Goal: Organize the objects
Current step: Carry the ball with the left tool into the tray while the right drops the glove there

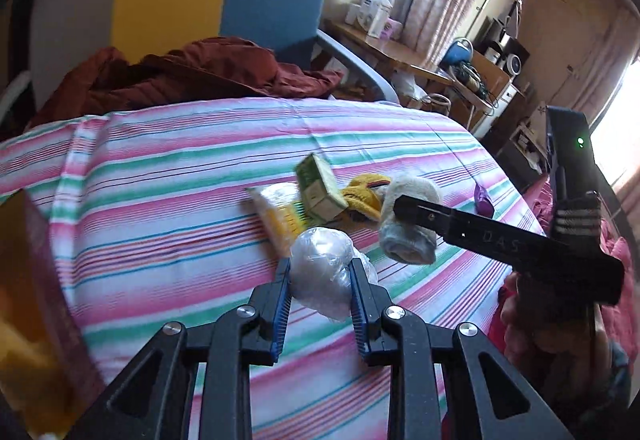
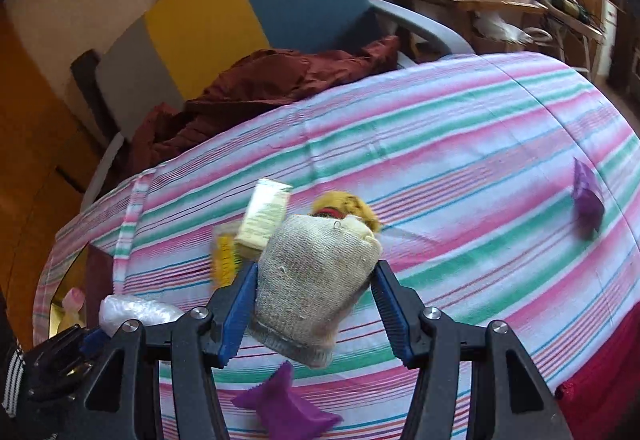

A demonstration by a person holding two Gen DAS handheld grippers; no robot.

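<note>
Left gripper point(image 1: 320, 274) pinches plastic-wrapped bundle point(image 1: 320, 272) at centre frame, right gripper point(image 2: 312, 280) pinches grey sock point(image 2: 312, 280) (cuff hanging down).

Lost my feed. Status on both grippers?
Left gripper shut on plastic bundle. Right gripper shut on grey sock. Green box and yellow glove on bed ahead.

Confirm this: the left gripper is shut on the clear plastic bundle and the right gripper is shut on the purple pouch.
Wrong on the right side. The right gripper is shut on the grey knitted sock, as the right wrist view shows; the purple pouch lies loose on the striped sheet. The left gripper does hold the clear plastic bundle.
</note>
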